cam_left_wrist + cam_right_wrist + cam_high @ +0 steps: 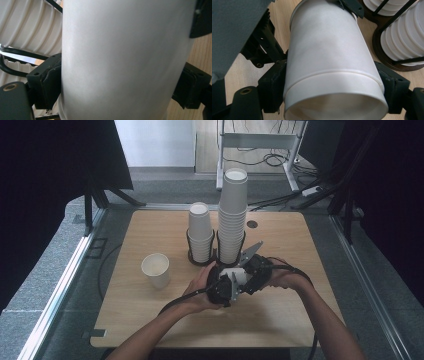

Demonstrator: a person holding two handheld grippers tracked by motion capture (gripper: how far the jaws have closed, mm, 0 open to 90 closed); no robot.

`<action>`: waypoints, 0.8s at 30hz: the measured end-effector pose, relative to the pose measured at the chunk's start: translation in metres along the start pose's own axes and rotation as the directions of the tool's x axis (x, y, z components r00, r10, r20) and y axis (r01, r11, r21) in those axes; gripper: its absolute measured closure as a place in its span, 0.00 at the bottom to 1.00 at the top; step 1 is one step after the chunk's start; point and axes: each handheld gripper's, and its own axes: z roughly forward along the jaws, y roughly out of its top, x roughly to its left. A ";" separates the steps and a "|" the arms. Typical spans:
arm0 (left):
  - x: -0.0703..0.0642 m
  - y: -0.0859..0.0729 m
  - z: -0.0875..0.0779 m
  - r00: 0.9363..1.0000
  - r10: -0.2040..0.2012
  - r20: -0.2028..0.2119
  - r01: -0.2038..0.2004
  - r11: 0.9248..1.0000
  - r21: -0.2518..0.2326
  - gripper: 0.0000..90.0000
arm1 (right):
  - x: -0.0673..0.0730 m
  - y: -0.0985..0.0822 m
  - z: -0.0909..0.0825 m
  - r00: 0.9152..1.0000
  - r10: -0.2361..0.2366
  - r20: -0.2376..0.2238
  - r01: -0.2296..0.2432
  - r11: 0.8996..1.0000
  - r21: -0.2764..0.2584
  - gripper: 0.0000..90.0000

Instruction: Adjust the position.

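Note:
Between both hands, near the middle of the wooden table (280, 320), lies a white paper cup (233, 273) on its side. In the right gripper view the cup (329, 50) has its mouth toward the camera, and a lip line around it suggests two nested cups. My right gripper (334, 87) is shut on the wide band near the mouth, a pad pressing on each side. My left gripper (120, 82) is shut on the cup wall (125, 50) farther toward the base. In the high view the left gripper (223, 290) and right gripper (255, 270) nearly touch.
Just behind the grippers stands a black wire holder (202, 261) with a short cup stack (200, 232) and a tall cup stack (233, 215). A single upright white cup (156, 269) stands on the table to the left. The stacks (402, 42) are close to the held cup.

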 end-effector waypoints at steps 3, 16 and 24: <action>0.000 0.000 0.000 1.000 0.003 0.016 -0.003 1.000 0.003 0.12 | 0.000 -0.002 0.000 1.000 0.005 -0.001 -0.005 1.000 -0.007 0.24; 0.002 0.002 -0.003 1.000 -0.005 -0.014 0.005 1.000 -0.018 0.14 | -0.002 -0.005 0.001 1.000 0.022 -0.002 -0.022 1.000 -0.005 0.21; -0.001 0.002 -0.002 1.000 0.011 -0.015 -0.012 1.000 -0.004 0.14 | -0.002 -0.001 0.005 0.999 0.037 -0.015 -0.037 0.999 0.016 0.20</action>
